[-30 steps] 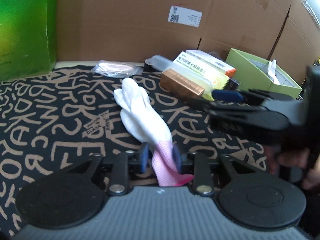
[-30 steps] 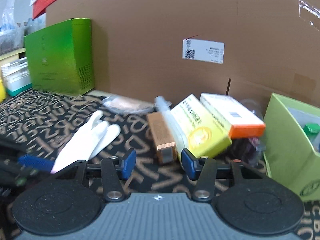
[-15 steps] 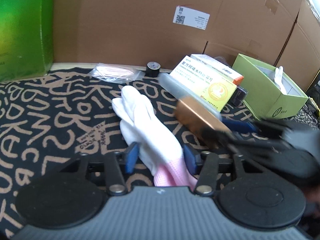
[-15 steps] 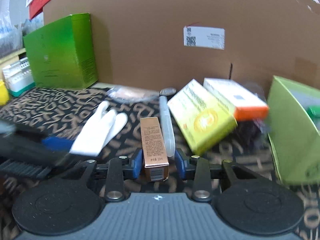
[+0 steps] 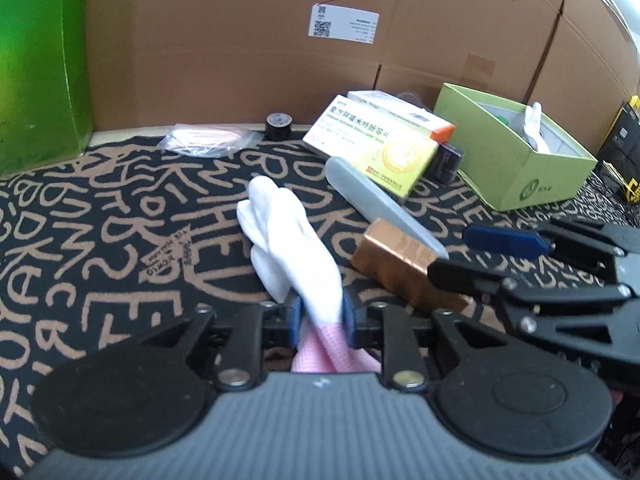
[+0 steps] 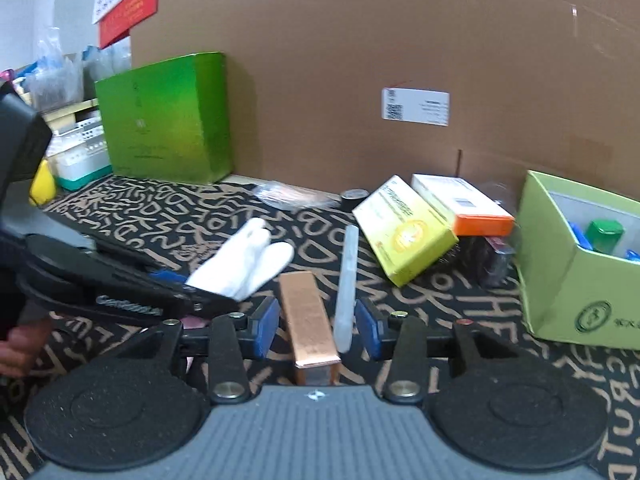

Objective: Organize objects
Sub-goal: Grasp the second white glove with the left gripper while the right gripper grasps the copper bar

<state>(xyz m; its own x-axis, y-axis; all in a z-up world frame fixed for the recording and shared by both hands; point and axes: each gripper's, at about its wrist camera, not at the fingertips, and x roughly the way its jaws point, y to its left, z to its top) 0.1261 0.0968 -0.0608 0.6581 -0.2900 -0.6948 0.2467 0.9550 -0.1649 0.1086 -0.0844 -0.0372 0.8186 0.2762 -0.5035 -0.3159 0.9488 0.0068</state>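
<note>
Letter-patterned black mat point(image 5: 120, 216), cardboard boxes point(image 5: 240, 40) behind

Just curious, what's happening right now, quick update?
Left tool shut on white glove. Right tool open around copper box. Clear tube close beside it.

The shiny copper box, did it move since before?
Yes. The copper box lay up against the yellow box; now it sits nearer, apart from it, between the open fingers of the right hand-held gripper.

Both wrist cams low, close to bench, facing cardboard wall. L cam sits left of R; both share white glove point(image 5: 288, 236) point(image 6: 244, 260), copper box point(image 5: 396, 268) point(image 6: 306, 312).
</note>
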